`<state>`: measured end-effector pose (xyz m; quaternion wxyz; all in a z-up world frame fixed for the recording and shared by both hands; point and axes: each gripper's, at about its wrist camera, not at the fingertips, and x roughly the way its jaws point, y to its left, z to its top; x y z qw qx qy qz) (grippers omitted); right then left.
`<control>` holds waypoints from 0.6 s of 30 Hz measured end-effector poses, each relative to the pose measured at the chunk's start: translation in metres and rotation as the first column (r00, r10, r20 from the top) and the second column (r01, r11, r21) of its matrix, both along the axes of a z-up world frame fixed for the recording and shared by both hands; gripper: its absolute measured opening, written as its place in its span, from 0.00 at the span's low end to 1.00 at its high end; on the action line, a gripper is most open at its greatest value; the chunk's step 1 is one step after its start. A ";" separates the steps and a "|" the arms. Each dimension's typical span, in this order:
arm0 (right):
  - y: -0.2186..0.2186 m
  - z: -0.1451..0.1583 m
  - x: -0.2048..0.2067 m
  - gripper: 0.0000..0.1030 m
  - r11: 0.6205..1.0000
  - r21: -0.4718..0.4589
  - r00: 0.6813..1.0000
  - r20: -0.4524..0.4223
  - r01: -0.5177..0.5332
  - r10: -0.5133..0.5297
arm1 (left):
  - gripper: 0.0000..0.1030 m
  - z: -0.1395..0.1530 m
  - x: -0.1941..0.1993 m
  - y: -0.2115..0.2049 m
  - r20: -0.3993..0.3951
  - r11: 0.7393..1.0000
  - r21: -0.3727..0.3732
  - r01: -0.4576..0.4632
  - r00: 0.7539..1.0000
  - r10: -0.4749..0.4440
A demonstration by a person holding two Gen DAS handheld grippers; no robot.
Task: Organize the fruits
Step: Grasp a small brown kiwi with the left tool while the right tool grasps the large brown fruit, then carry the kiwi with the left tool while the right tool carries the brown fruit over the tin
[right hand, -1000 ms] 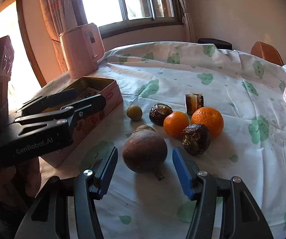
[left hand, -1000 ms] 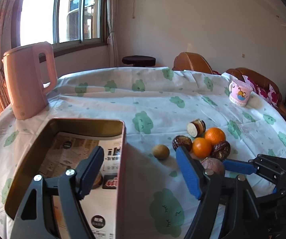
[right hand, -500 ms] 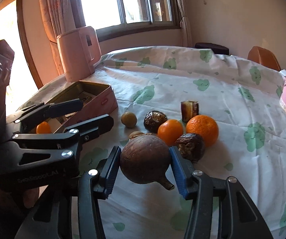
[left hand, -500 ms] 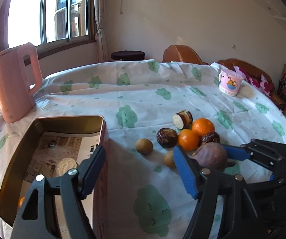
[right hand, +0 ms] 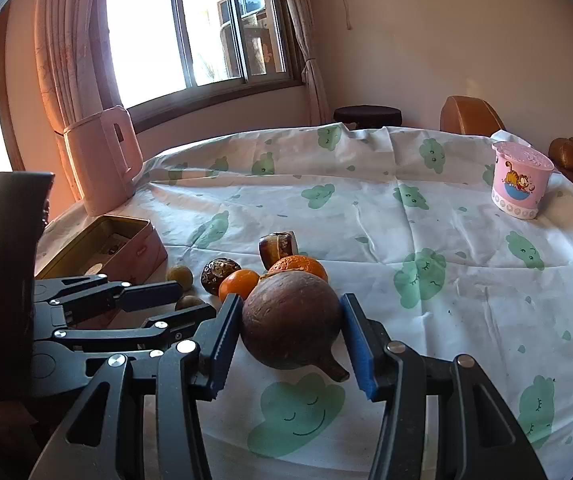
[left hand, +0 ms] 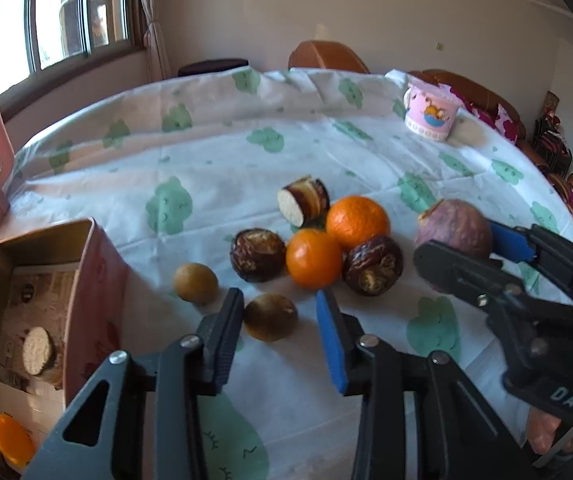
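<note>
The right gripper [right hand: 292, 338] has its jaws clamped across the widest part of the round brown fruit [right hand: 291, 320], held above the worktop [right hand: 466, 280] beside the fruit pile. It looks firm, smooth-skinned and fairly heavy, so gripping mid-body, clear of the stem nub, seems soundest. The left gripper [left hand: 280, 330] has its jaws apart around a small brown fruit [left hand: 270, 317]

The left gripper [left hand: 280, 316] stands open around a small brown fruit [left hand: 270, 317], with the tin [left hand: 90, 300] at nine o'clock and two oranges [left hand: 336, 240] at twelve.
</note>
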<state>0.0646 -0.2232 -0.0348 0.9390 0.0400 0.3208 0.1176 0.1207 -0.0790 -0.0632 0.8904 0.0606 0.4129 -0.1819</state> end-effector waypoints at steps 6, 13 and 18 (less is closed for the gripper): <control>-0.004 -0.008 0.009 0.50 1.000 0.025 1.000 -0.029 0.003 -0.003 | 0.30 -0.010 0.005 0.005 -0.035 1.000 -0.027 -0.014 0.999 0.013; 0.001 -0.004 0.006 0.50 1.000 0.024 1.000 -0.002 0.000 0.000 | 0.30 -0.004 0.001 0.011 0.006 0.998 -0.052 -0.020 1.000 0.020; 0.006 0.001 0.003 0.50 1.000 0.015 0.999 0.033 0.002 -0.002 | 0.30 0.004 -0.006 0.013 0.072 0.999 -0.035 -0.031 0.997 0.033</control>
